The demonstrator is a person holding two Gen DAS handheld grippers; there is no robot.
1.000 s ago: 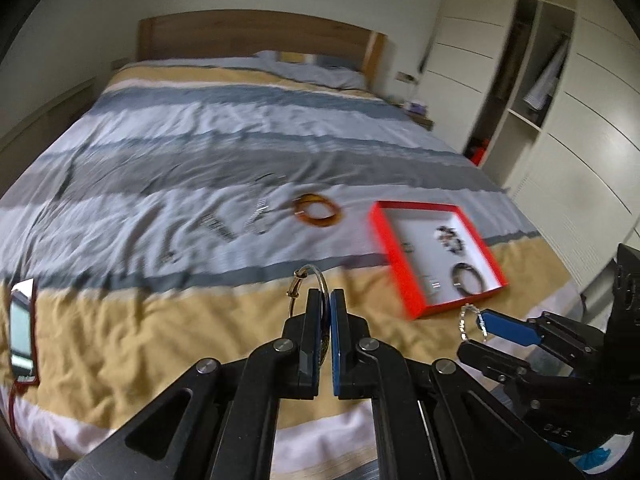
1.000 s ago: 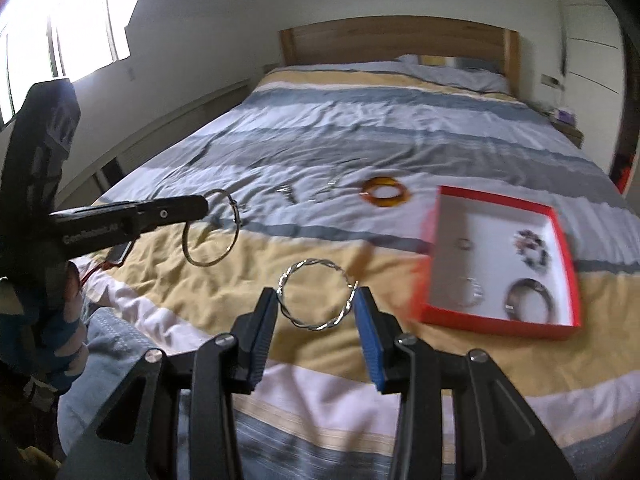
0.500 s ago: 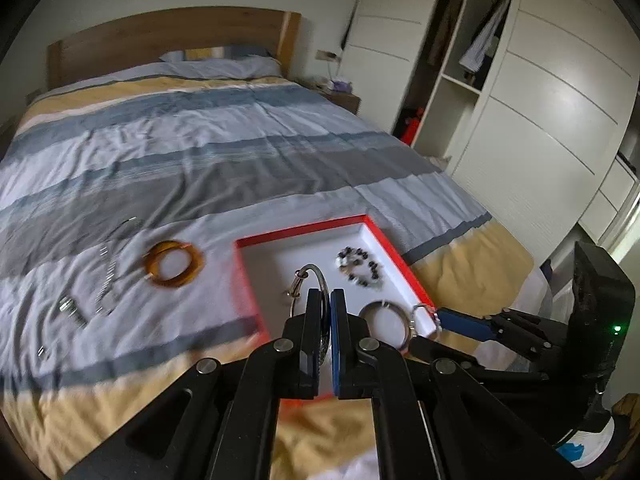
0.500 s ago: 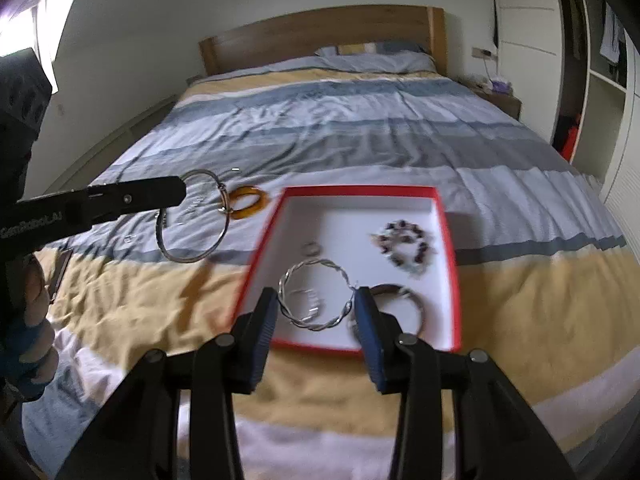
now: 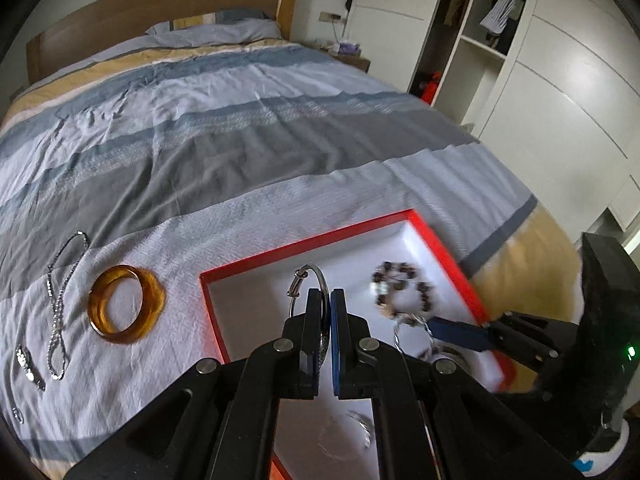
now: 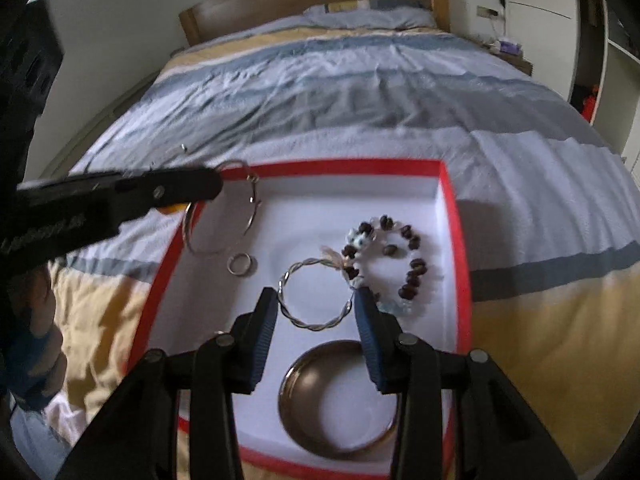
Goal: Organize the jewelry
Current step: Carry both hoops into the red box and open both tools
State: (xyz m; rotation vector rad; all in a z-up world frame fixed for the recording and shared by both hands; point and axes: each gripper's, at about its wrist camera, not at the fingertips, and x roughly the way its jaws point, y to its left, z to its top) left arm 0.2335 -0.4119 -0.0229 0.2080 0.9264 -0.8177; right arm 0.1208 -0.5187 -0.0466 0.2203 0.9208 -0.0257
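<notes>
A red tray with a white floor point(image 5: 304, 242) point(image 6: 451, 216) lies on the striped bed. My left gripper point(image 5: 325, 300) is shut on a thin silver bangle point(image 5: 316, 276) point(image 6: 218, 222) and holds it above the tray's left part. My right gripper point(image 6: 316, 300) is shut on a twisted silver bangle point(image 6: 316, 292) point(image 5: 414, 330) across its width, above the tray's middle. In the tray lie a dark beaded bracelet point(image 6: 394, 256) point(image 5: 402, 288), a wide metal bangle point(image 6: 340, 398) and a small ring point(image 6: 240, 264).
On the bedcover left of the tray lie an amber bangle point(image 5: 126, 304), a silver chain point(image 5: 60, 304) and small silver pieces point(image 5: 28, 364). A white wardrobe point(image 5: 560, 92) stands to the right of the bed. The wooden headboard point(image 6: 312, 0) is at the far end.
Both grippers moved rightward and forward from the bare bedcover to above the red tray, each still holding its bangle. The tray now looks closer and larger.
</notes>
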